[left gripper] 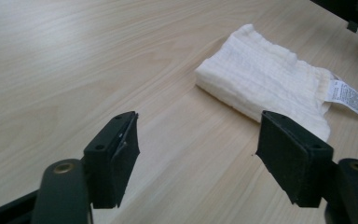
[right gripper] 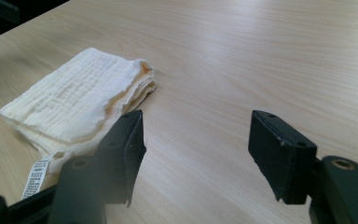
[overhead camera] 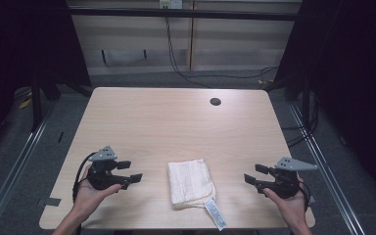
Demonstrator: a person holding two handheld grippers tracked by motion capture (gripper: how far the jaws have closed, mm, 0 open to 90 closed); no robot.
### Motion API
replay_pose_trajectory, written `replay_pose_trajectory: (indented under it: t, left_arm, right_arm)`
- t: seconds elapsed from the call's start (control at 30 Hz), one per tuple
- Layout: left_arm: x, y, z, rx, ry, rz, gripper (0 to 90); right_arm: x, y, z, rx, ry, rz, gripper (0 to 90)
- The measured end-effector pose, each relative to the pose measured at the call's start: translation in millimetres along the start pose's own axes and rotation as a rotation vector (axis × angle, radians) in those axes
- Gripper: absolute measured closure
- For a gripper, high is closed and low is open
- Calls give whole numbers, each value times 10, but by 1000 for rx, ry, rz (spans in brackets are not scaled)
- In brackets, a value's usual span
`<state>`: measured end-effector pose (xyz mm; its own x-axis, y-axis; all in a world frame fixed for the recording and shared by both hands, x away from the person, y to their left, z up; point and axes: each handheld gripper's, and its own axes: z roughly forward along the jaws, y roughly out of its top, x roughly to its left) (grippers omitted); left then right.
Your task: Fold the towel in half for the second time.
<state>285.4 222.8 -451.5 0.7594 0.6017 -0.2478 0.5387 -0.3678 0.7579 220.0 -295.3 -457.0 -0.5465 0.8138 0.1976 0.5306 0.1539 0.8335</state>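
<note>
Wood surface (overhead camera: 176, 122) is carrying one item: a folded cream muslin cloth (overhead camera: 191, 182), lying near the front edge, roughly midway between the hands. Its long axis is running front-to-back, with the care label (overhead camera: 216, 214) trailing off the near right corner. Left claw (overhead camera: 127, 172) is sitting just left of the cloth, jaws spread, pinching nothing, pointing right at it. Right claw (overhead camera: 255, 175) is mirroring that, also spread and empty, slightly farther off. Judging left as marginally nearer.
</note>
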Motion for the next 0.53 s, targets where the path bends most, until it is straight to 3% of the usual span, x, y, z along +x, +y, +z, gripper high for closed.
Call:
replay_pose_trajectory:
  t: [0.03, 0.17, 0.27, 0.37, 0.53]
  left_arm:
    - [6, -39, -5, 3, 21, 5, 278]
    - [36, -163, -59, -16, 24, -18, 263]
    - [15, -228, -163, -81, 65, -26, 272]
    - [11, -240, -196, -88, 55, -21, 267]
    - [96, -247, -133, -43, 49, -31, 249]
  right_arm:
    - [-14, -3, -1, -4, -2, -1, 353]
    - [-54, -12, -20, -26, -8, 17, 341]
    - [-92, -55, -43, -47, -29, 34, 331]
    - [-87, -127, -74, -61, -39, 63, 326]
    - [-71, -151, -33, -43, -47, 56, 323]
